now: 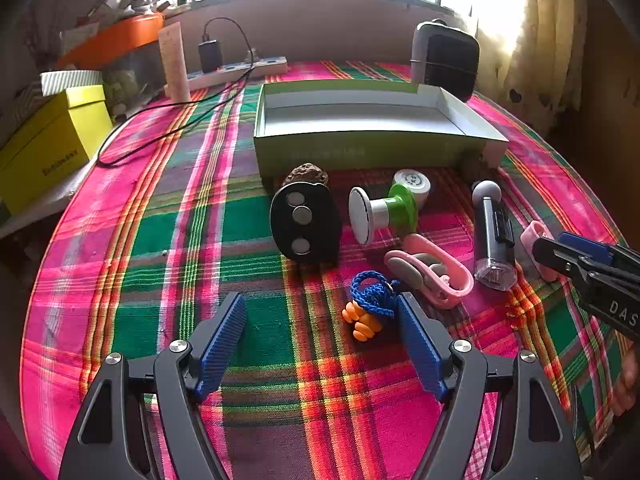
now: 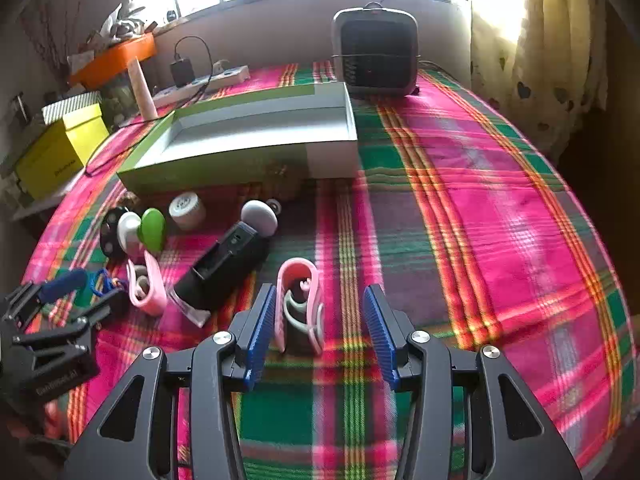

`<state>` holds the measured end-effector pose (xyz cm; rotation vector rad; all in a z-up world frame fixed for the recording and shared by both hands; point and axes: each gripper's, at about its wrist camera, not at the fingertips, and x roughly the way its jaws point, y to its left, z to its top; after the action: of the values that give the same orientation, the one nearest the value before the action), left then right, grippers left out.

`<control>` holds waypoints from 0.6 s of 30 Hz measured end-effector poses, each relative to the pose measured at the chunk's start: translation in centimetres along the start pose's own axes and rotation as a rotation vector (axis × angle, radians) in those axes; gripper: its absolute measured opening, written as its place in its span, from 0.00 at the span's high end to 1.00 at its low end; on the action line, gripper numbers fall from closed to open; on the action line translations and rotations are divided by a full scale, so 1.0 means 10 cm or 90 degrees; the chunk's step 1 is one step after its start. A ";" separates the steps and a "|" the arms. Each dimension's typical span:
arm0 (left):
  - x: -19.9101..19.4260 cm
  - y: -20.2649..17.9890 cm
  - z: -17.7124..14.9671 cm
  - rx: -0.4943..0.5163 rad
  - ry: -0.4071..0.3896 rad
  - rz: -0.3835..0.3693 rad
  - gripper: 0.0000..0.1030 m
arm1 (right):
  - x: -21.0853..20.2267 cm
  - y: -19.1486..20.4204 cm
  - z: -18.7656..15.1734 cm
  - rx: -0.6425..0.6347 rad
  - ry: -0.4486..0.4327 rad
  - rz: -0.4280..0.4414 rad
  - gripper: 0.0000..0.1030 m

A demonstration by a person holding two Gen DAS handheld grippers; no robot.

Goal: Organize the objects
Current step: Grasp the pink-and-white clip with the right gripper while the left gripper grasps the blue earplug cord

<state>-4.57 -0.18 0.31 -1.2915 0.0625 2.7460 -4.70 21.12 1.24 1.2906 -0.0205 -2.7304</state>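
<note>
Left gripper [image 1: 322, 340] is spread wide, nothing between its blue pads, low over the plaid tabletop [image 1: 168, 248]. The orange earplugs on a blue cord [image 1: 370, 308] lie just ahead of it, close to the inner side of its right finger; contact unclear.

Right gripper [image 2: 318, 330] is also wide apart and holding nothing. A pink clip [image 2: 298, 308] stands on edge between its fingers, close to the left pad; can't tell if it touches.

Open green-and-white box [image 1: 372, 148] sits at mid-tabletop, interior bare. In front of it, left to right in the left wrist view: black disc with three round metal spots [image 1: 306, 224], a brown rough lump [image 1: 306, 172] behind the disc, white-and-green spool-like piece [image 1: 382, 212], small white round cap [image 1: 412, 184], black cylinder with grey ball tip and clear end [image 1: 490, 236]. A second pink clip [image 1: 432, 270] lies flat near the spool piece.

Behind the box: small grey-black fan heater [image 2: 376, 50], white power strip with a black charger and cable [image 1: 236, 68]. Left edge has a yellow box [image 1: 52, 140] and an orange-lidded bin [image 1: 116, 42].
</note>
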 end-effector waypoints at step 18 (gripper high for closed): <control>-0.01 -0.04 -0.02 0.003 -0.014 0.003 0.39 | 0.08 0.08 -0.01 -0.032 -0.010 0.001 0.65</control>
<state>-4.31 0.15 0.24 -1.2621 0.0692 2.7610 -5.08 20.23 0.62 1.2549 0.0446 -2.7216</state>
